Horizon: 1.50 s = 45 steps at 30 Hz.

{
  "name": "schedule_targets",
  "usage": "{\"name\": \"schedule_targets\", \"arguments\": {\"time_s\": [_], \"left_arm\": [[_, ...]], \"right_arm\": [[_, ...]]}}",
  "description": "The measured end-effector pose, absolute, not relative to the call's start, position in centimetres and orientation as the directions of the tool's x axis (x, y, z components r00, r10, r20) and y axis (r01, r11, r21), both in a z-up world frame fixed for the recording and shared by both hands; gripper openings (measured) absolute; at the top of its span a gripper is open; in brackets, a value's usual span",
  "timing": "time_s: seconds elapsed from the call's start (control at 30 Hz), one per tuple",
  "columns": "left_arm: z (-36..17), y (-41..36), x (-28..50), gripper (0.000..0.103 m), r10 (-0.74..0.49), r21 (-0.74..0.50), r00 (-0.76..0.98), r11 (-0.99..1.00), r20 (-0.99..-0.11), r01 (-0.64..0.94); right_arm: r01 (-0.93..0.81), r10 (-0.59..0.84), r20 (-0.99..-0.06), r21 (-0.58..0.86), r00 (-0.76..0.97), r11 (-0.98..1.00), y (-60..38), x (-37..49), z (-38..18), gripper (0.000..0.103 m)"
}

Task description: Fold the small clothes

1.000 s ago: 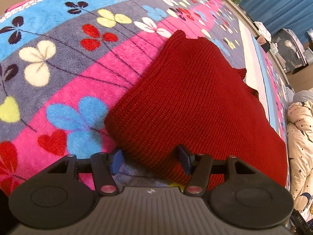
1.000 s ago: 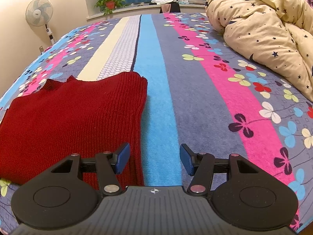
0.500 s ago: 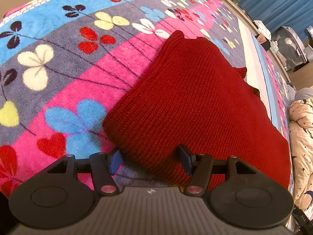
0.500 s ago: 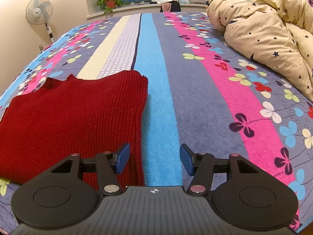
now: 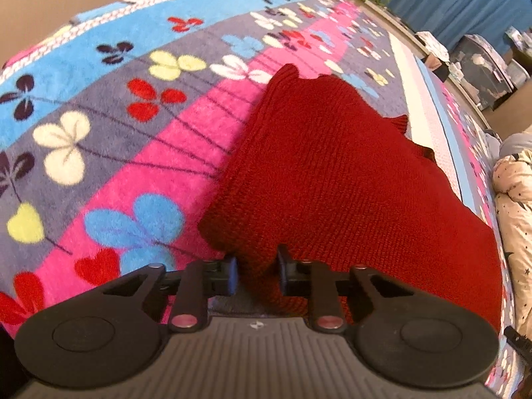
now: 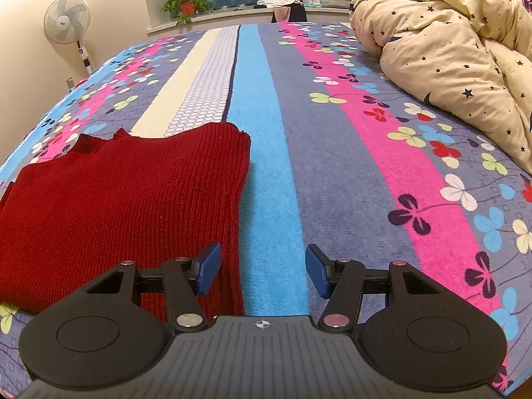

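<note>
Left gripper: jaws drawn close together, pinching the near hem corner of the red knit sweater. Knit fabric fills the gap between the two blue pads; hem bunches slightly there.

Sweater lies folded on the striped floral blanket, its left edge running along the pink band. In the right wrist view the sweater sits at the left, mostly flat, with its right edge just beside the solid blue stripe.

Right gripper: jaws spread wide, nothing between the pads. It hovers over the blanket; its left pad is above the sweater's right edge, contact cannot be told.

Far right: a cream star-print duvet heaped on the blanket, well apart from the sweater.
</note>
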<state>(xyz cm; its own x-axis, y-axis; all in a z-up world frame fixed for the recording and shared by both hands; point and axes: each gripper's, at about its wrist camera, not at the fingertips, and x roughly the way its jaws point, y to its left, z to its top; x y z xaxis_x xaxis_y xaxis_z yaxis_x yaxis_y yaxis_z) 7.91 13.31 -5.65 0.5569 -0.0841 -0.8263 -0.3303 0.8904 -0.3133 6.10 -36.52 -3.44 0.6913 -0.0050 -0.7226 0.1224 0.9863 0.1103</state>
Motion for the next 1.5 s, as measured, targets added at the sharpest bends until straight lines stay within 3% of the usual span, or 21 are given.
{"name": "schedule_targets", "arguments": {"time_s": [0.13, 0.23, 0.37, 0.43, 0.53, 0.73, 0.87, 0.9, 0.93, 0.97, 1.03, 1.2, 1.5], "left_arm": [[-4.6, 12.0, 7.6, 0.016, -0.061, -0.260, 0.597, 0.932, -0.800, -0.253], [-2.6, 9.2, 7.5, 0.015, -0.035, -0.133, 0.663, 0.986, -0.748, -0.097], [1.7, 3.3, 7.0, 0.014, -0.119, -0.046, 0.759, 0.992, -0.641, 0.116], [3.1, -0.2, 7.1, 0.014, -0.185, -0.039, 0.770, 0.978, -0.610, 0.204], [4.3, -6.8, 7.0, 0.014, -0.289, -0.008, 0.767, 0.938, -0.573, 0.347], [-0.4, -20.7, 6.2, 0.014, -0.438, 0.024, 0.615, 0.802, -0.655, 0.597], [-6.9, -26.6, 5.9, 0.018, -0.372, 0.126, 0.540, 0.726, -0.755, 0.676], [-7.5, -27.1, 5.7, 0.025, -0.358, 0.147, 0.548, 0.722, -0.756, 0.676], [-7.5, -27.2, 5.8, 0.037, -0.364, 0.142, 0.545, 0.722, -0.755, 0.678], [-7.0, -26.9, 5.8, 0.041, -0.390, 0.109, 0.533, 0.722, -0.751, 0.683], [-5.6, -25.7, 5.8, 0.056, -0.435, 0.064, 0.525, 0.723, -0.732, 0.688], [-1.5, -20.2, 4.5, 0.075, -0.463, 0.098, 0.581, 0.720, -0.669, 0.687], [-0.4, -5.0, 5.3, 0.077, -0.282, 0.216, 0.742, 0.841, -0.609, 0.496]], "right_arm": [[0.124, -0.008, -0.717, 0.110, 0.697, 0.986, -36.6, 6.0, -3.2, 0.058], [0.135, -0.013, -0.705, 0.118, 0.709, 0.984, -36.8, 6.0, -2.8, 0.058], [0.156, -0.033, -0.669, 0.126, 0.742, 0.980, -37.5, 5.9, -2.2, 0.055], [0.177, -0.049, -0.646, 0.135, 0.762, 0.975, -38.0, 5.7, -1.8, 0.034], [0.228, -0.071, -0.613, 0.182, 0.787, 0.957, -39.3, 5.3, -1.2, 0.023], [0.351, -0.143, -0.580, 0.265, 0.802, 0.898, -42.6, 4.3, -0.8, 0.024], [0.384, -0.131, -0.595, 0.321, 0.793, 0.866, -44.1, 4.1, -1.3, 0.024], [0.384, -0.123, -0.599, 0.330, 0.791, 0.862, -44.1, 4.2, -1.5, 0.024], [0.381, -0.112, -0.604, 0.338, 0.789, 0.860, -44.2, 4.2, -1.6, 0.027], [0.377, -0.099, -0.610, 0.346, 0.786, 0.859, -44.2, 4.3, -1.8, 0.029], [0.364, -0.077, -0.618, 0.353, 0.782, 0.862, -44.0, 4.4, -1.9, 0.045], [0.322, -0.039, -0.617, 0.355, 0.786, 0.878, -42.6, 4.9, -1.9, 0.051], [0.126, 0.223, -0.643, 0.450, 0.733, 0.884, -38.6, 6.4, -3.0, 0.077]]}}
